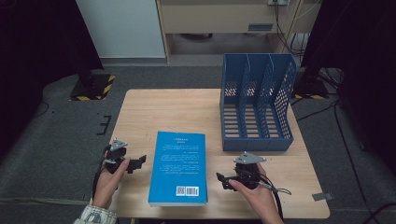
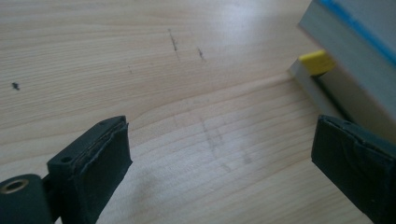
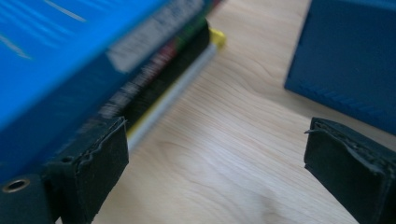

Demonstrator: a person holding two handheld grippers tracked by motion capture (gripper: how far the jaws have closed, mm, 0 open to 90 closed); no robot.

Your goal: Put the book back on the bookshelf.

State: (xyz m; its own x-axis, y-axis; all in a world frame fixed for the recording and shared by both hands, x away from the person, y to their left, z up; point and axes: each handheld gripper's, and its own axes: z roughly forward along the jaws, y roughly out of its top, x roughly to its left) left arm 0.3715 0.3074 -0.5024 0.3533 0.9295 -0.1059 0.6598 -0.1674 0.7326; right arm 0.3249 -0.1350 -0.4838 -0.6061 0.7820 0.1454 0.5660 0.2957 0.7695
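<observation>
Blue book (image 1: 179, 168): flat on the table (image 1: 154, 107), near the file rack (image 1: 257, 107). Your left gripper (image 1: 138, 162) and right gripper (image 1: 221, 179) flank the book, jaws spread wide, empty.

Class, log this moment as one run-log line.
left gripper: open, beside blue book | right gripper: open, beside book | file rack: empty

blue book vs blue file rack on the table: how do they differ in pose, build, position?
The blue book lies flat, cover up; the blue file rack stands upright. The book is a solid closed slab; the rack is open, with perforated walls and slotted compartments. The book sits near the front edge between the left gripper and right gripper; the rack sits at the far right. Both are blue and rest on the wooden table.
</observation>
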